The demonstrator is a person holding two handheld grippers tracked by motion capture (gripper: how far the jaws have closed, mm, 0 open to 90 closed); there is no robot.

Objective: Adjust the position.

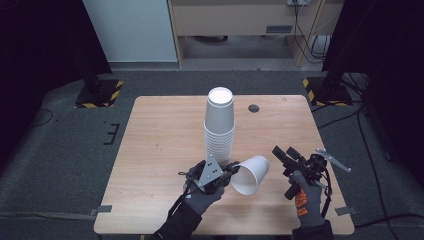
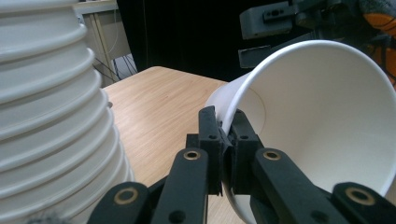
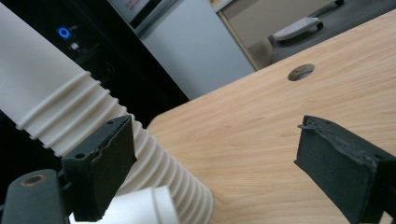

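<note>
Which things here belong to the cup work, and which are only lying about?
In the job:
- single paper cup, pinched at its rim by the left gripper
- cup stack
- right gripper, open

Lying about:
- cable hole in the table
- floor cables

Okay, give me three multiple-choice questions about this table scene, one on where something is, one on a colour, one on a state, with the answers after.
1. Where is the stack of cups?
A. near the middle of the table
B. on the floor
C. at the table's left edge

2. What colour is the single cup?
A. red
B. white
C. blue

3. How is the right gripper?
A. shut on a cup
B. shut on nothing
C. open

Answers:
1 A, the high view shows the stack upright mid-table.
2 B, the cup pinched by its rim in the left gripper is white inside and out.
3 C, the right gripper view shows its jaws wide apart with bare table between.
</note>
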